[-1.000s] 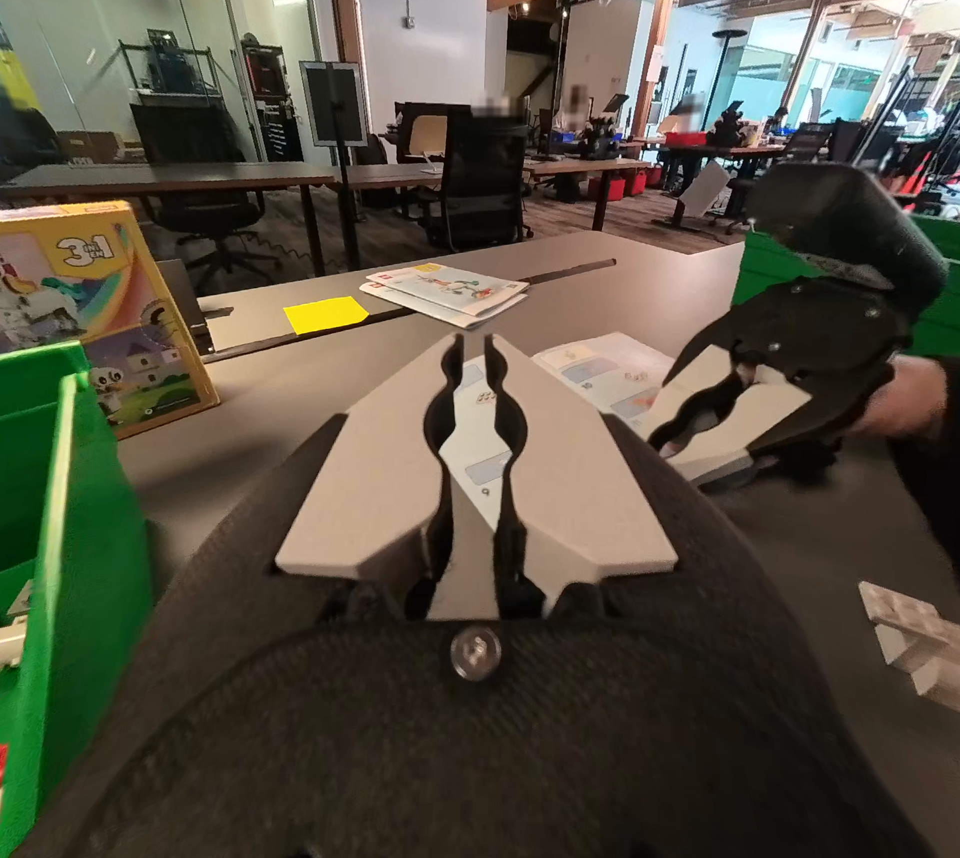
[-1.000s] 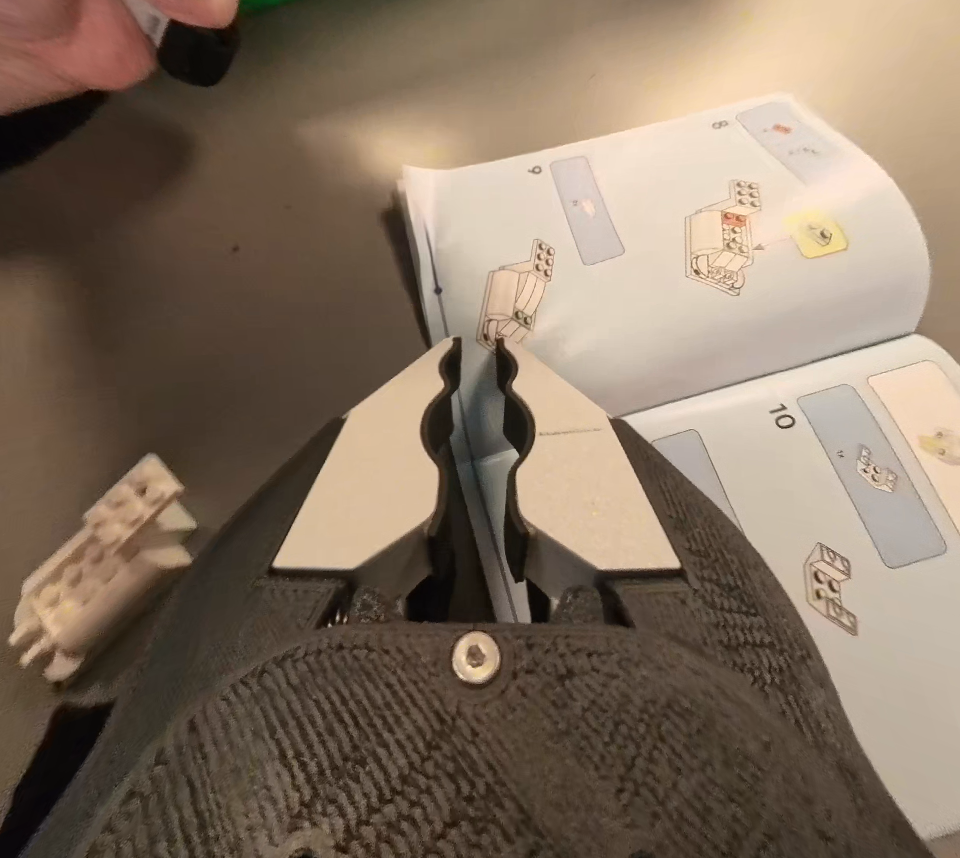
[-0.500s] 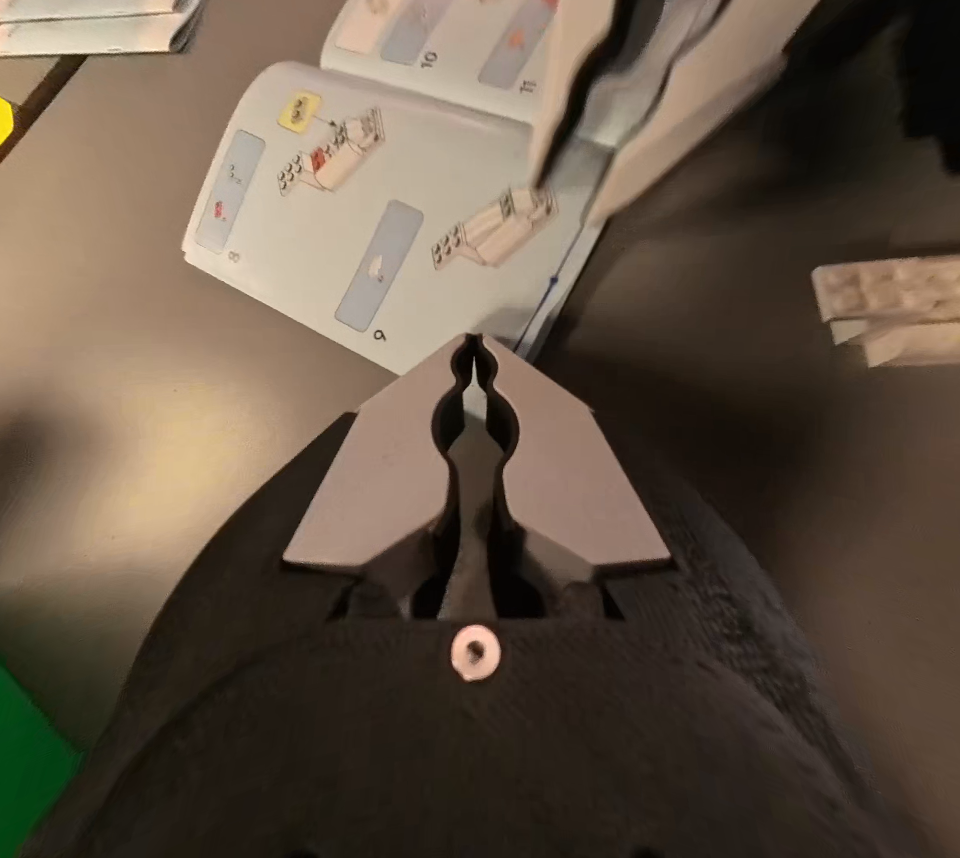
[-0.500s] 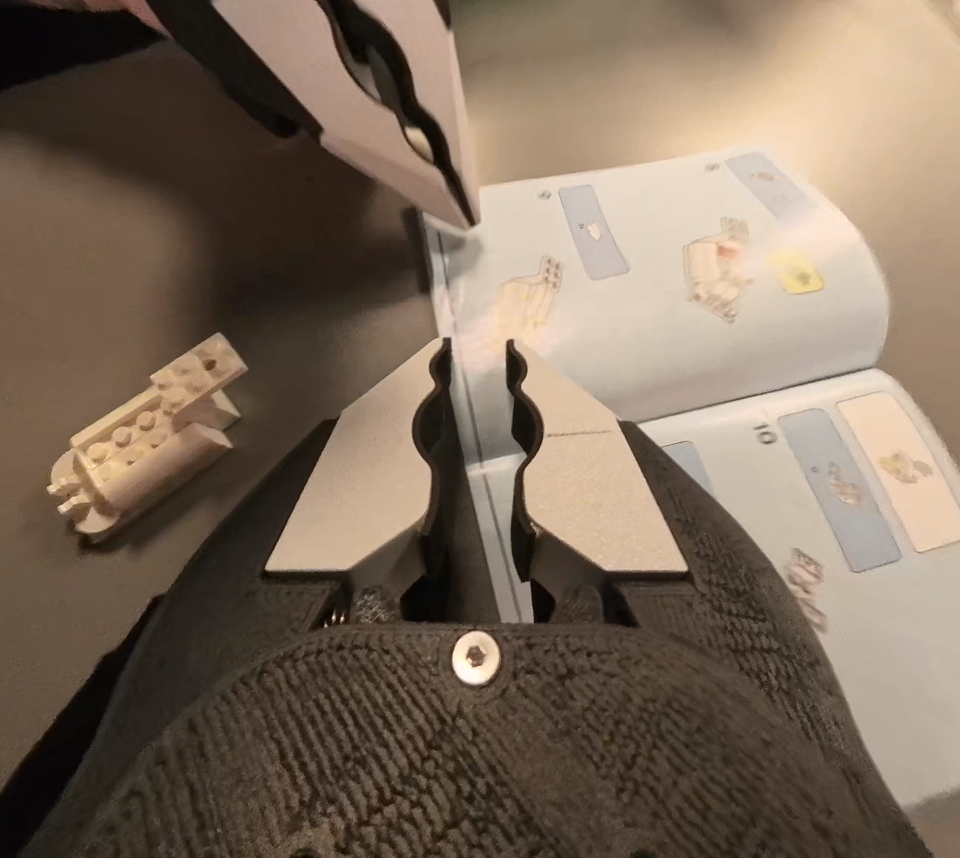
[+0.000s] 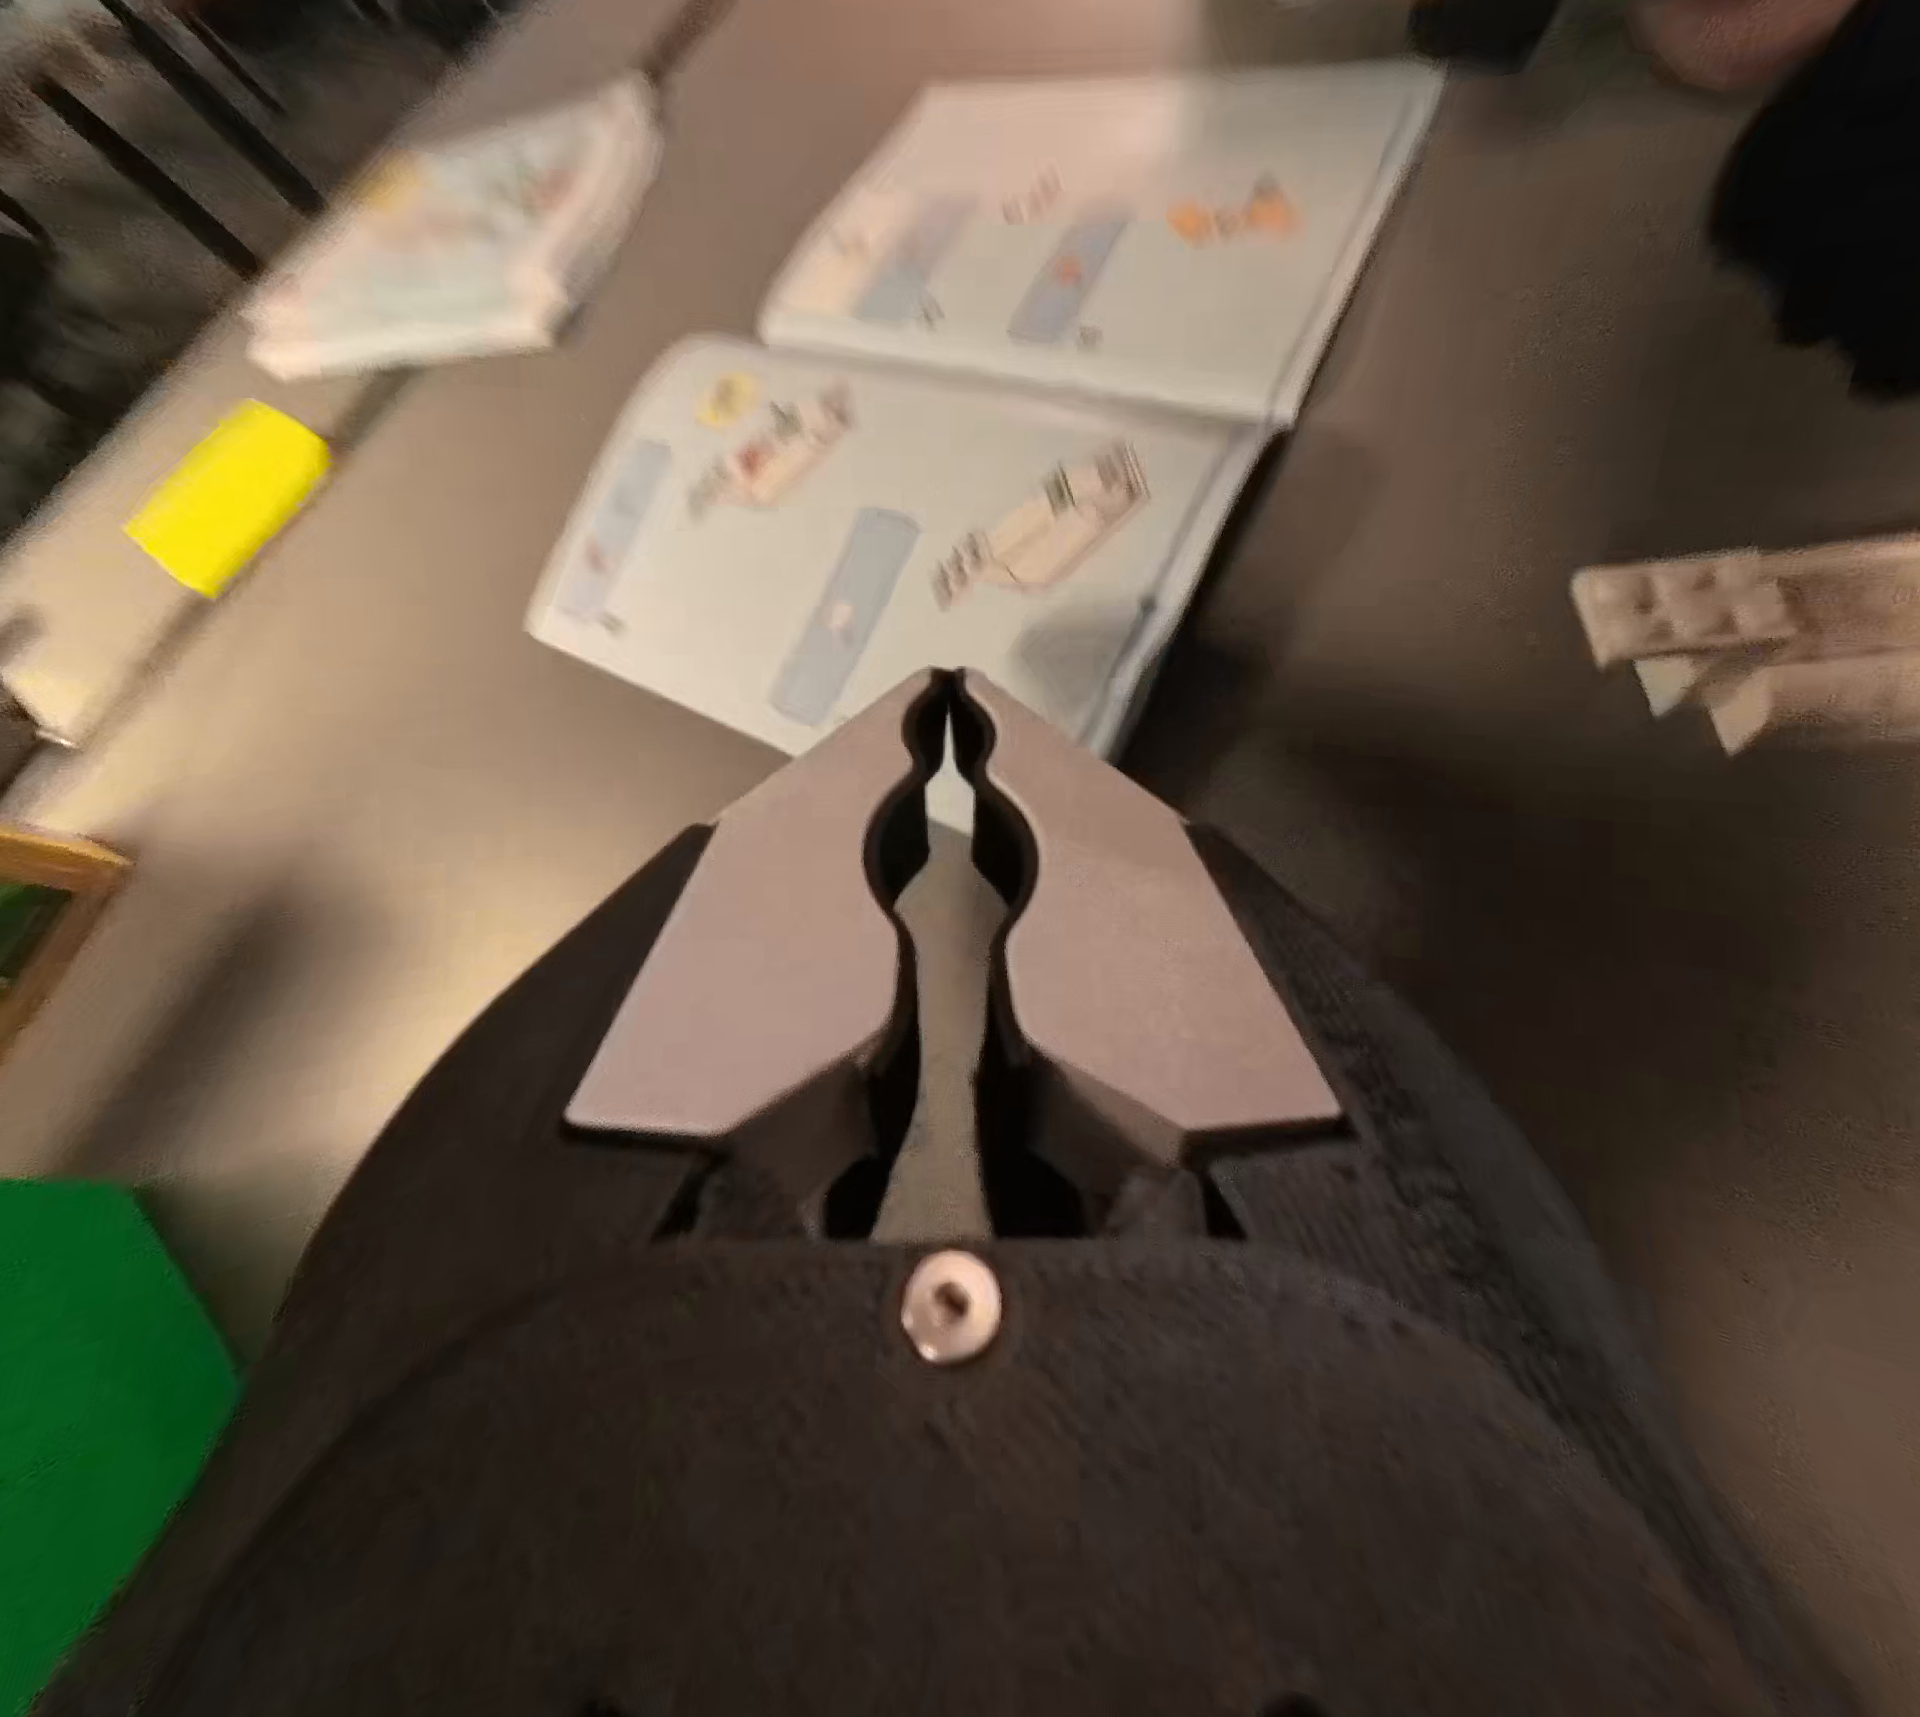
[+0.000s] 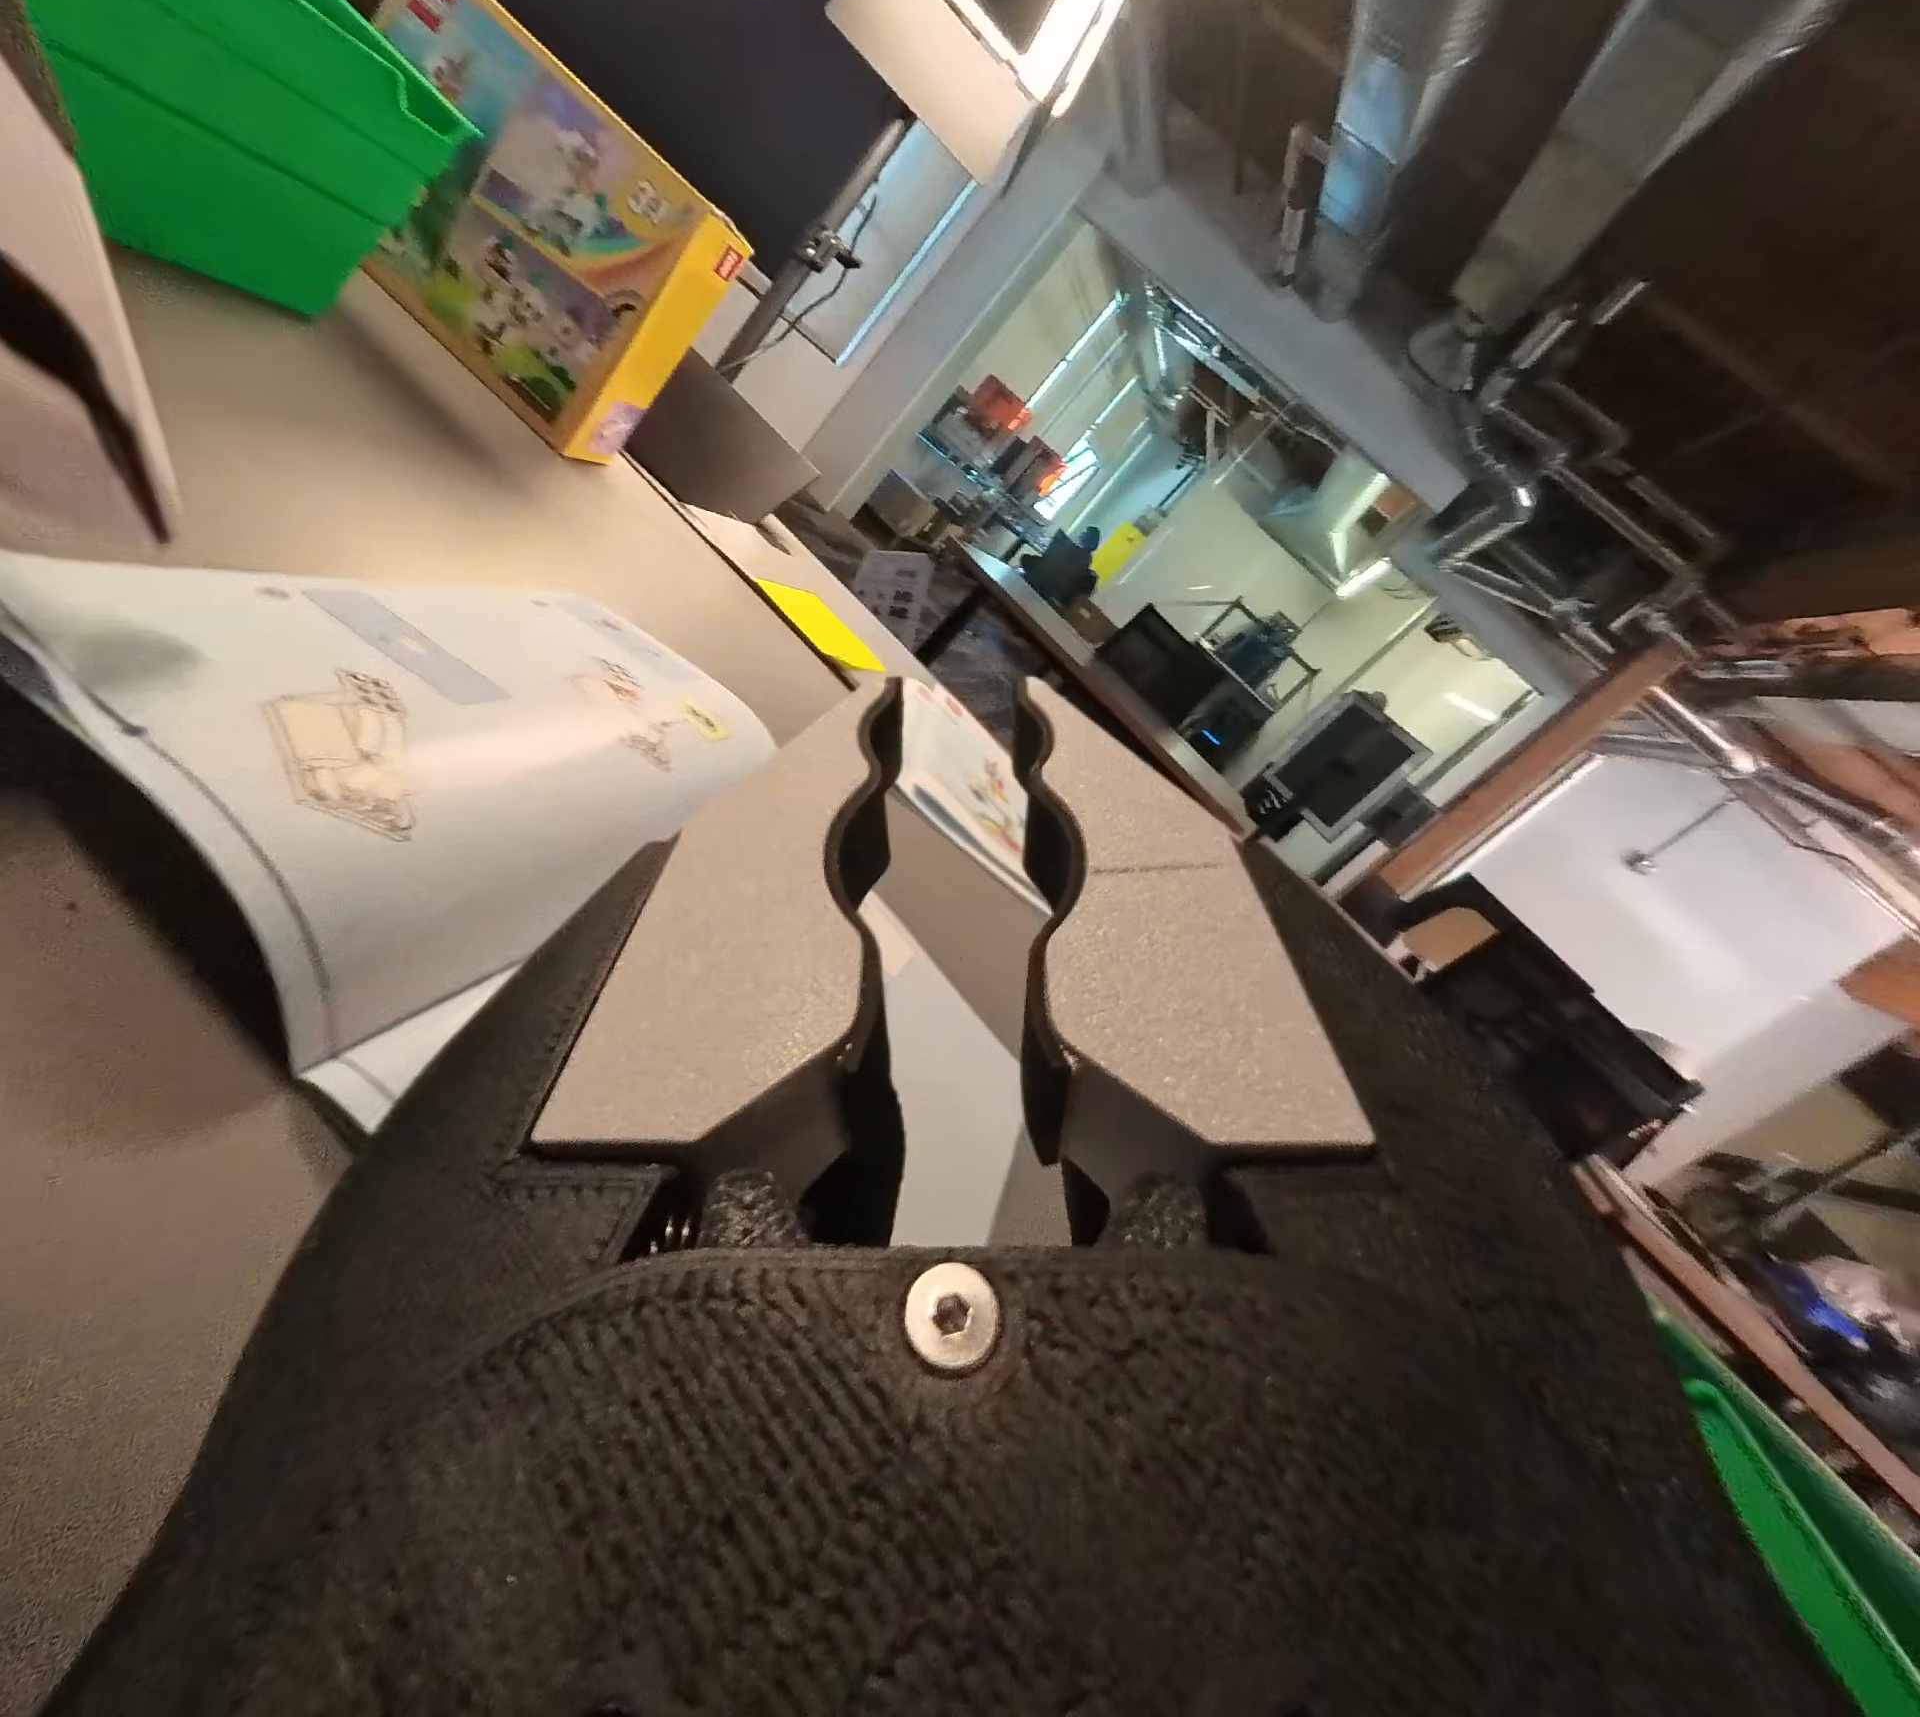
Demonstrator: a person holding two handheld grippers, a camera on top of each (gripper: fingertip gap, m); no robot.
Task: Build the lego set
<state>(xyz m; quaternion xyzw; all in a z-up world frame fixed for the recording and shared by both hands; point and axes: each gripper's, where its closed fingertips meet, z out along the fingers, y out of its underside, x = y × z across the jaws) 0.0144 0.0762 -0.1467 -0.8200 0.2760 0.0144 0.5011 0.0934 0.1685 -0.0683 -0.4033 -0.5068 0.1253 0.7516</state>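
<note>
left gripper closed over the manual, right gripper parted and tilted toward the room

the left gripper [image 5: 948, 680] points down at the grey table [image 5: 395, 794], its jaws pressed together at the tips with nothing between them. the tips sit over the near edge of the open instruction booklet [image 5: 883, 514], which lies flat with its pages showing brick diagrams. to the right of the booklet, apart from it, lies the white lego assembly [image 5: 1745, 618], blurred by motion. a second folded leaflet [image 5: 457, 265] and a yellow sticky note [image 5: 223, 493] lie farther off to the left, and a green bin [image 5: 83, 1418] fills the near left corner.

the right gripper [image 6: 956, 701] is tilted so the room looks slanted; its jaws are spread apart and hold nothing. the booklet [image 6: 416, 763] shows to its left with one page curling up. beyond stand the lego box [image 6: 551, 213] and stacked green bins [image 6: 208, 88]. the lego assembly does not show in the right wrist view.
</note>
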